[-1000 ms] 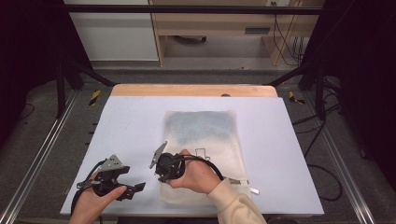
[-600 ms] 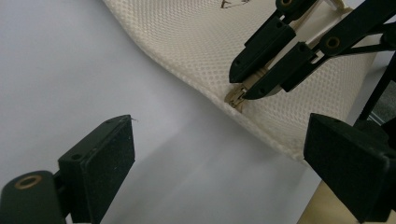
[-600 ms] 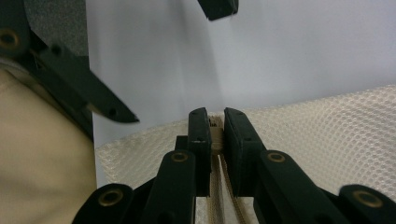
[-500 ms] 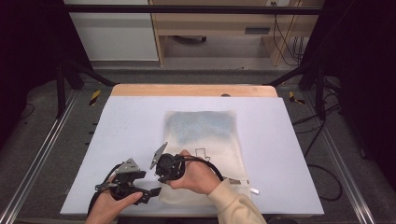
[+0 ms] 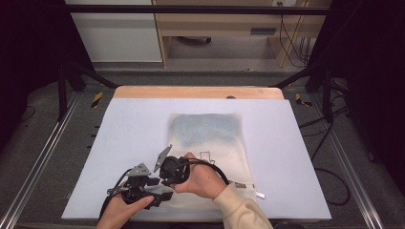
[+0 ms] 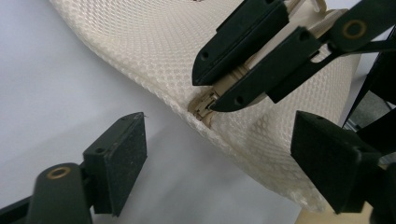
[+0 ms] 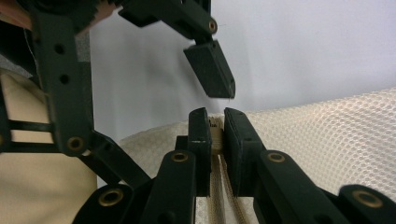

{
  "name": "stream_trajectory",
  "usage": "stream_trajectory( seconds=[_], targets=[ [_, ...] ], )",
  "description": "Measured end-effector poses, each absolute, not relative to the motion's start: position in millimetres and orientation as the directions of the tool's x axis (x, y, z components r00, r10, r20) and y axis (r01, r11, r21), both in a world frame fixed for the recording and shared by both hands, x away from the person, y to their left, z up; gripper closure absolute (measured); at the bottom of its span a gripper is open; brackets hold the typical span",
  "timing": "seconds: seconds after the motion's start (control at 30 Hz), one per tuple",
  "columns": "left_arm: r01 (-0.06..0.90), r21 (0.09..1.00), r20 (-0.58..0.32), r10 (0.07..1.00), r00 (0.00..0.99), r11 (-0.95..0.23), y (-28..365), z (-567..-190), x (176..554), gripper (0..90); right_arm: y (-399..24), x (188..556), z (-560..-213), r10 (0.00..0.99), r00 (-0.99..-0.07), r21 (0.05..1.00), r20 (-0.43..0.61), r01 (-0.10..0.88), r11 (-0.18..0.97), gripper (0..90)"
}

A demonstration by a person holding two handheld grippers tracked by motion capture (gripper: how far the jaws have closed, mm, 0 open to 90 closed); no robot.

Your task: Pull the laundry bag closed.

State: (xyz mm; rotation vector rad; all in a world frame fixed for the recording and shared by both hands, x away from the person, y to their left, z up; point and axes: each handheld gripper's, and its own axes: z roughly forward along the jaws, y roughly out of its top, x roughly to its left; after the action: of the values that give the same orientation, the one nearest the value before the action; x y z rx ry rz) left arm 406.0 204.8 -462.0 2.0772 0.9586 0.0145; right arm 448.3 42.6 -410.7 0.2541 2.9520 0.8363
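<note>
A cream mesh bag [image 5: 210, 138] lies flat on the white table [image 5: 129, 129]; its near left corner is lifted. My right gripper [image 7: 217, 133] is shut on the bag's zipper end [image 6: 205, 105], which is pinched upright between its pads. My left gripper [image 6: 224, 163] stands open just in front of it, one pad [image 6: 119, 163] over the table and the other over the mesh. Its jaws have just been closing, with the zipper end and the bag's edge between them, untouched. In the high view both grippers [image 5: 160, 191] meet at the bag's near left corner.
A wooden strip [image 5: 198, 92] runs along the table's far edge. Metal rails [image 5: 43, 157] flank both sides. A small white tag [image 5: 258, 194] sticks out from the bag's near right corner. Black cables trail from both grippers toward the front edge.
My left hand has moved right and a little down, up to the right gripper at the bag's corner. The right hand and the bag have stayed put.
</note>
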Motion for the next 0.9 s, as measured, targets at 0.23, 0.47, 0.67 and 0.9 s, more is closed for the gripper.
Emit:
stream_trajectory(
  seconds=[0.23, 0.47, 0.67, 0.9],
  targets=[
    [0.643, 0.674, -0.341, 0.62, 0.707, -0.363, 203, -466, 409, 23.9, 43, 448, -410, 0.18, -0.984, 0.53, -0.018, 0.143, 0.836, 81.8],
    [0.671, 0.664, -0.415, 0.583, 0.699, -0.331, 203, -470, 415, 29.4, 42, 448, -408, 0.184, -0.983, 0.534, -0.02, 0.145, 0.833, 81.7],
    [0.67, 0.67, -0.436, 0.562, 0.703, -0.32, 201, -472, 418, 34.0, 41, 448, -407, 0.182, -0.983, 0.538, -0.02, 0.143, 0.831, 81.8],
    [0.685, 0.661, -0.466, 0.549, 0.694, -0.306, 200, -474, 421, 37.9, 42, 448, -408, 0.184, -0.983, 0.541, -0.02, 0.144, 0.828, 81.7]
  ],
)
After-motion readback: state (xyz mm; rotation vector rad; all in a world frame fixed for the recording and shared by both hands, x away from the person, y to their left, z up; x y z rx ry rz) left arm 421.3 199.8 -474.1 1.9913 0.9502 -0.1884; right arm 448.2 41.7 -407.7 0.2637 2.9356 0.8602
